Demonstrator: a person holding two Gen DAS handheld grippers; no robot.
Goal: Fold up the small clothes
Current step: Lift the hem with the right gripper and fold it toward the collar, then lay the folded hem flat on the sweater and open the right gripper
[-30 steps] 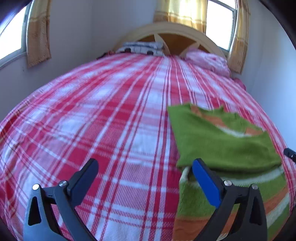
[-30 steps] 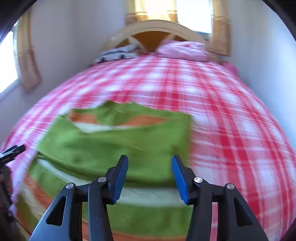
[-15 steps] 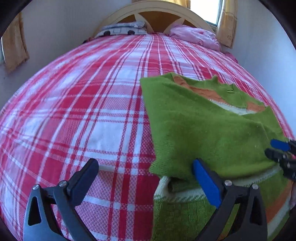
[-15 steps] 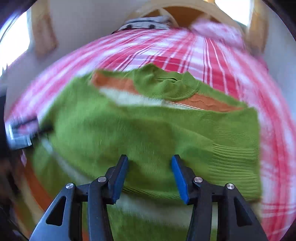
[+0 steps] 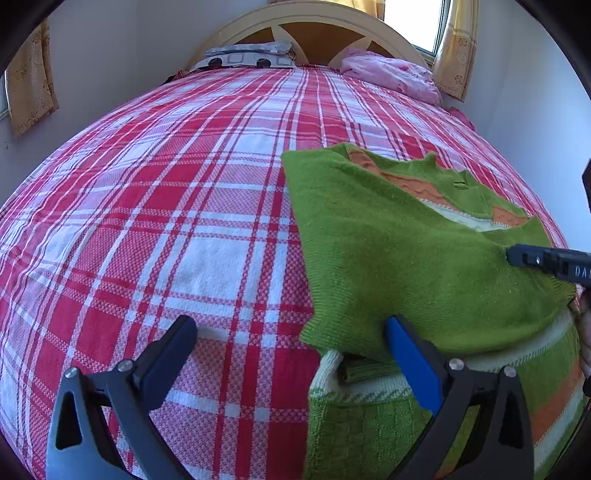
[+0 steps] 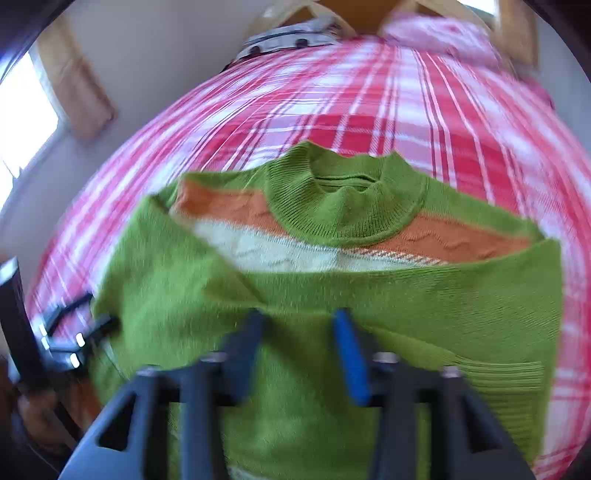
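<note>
A small green sweater (image 5: 413,258) with orange and white stripes lies on the red plaid bed, its sleeves folded across the body. My left gripper (image 5: 291,336) is open wide and empty at the sweater's left edge, its blue finger (image 5: 410,358) over the folded sleeve. In the right wrist view the sweater (image 6: 332,280) fills the middle, collar (image 6: 343,199) away from me. My right gripper (image 6: 299,332) is open and empty just above the folded sleeves; the view is blurred. The right gripper's tip shows in the left wrist view (image 5: 535,260).
The red and white plaid bedspread (image 5: 184,206) spreads far to the left. A pink pillow (image 5: 388,74) and a patterned pillow (image 5: 251,55) lie by the wooden headboard (image 5: 314,26). Walls and curtained windows close in on both sides.
Both grippers have moved closer and lower over the sweater. The right gripper's view has swung so the collar is now centred. Both stayed open.
</note>
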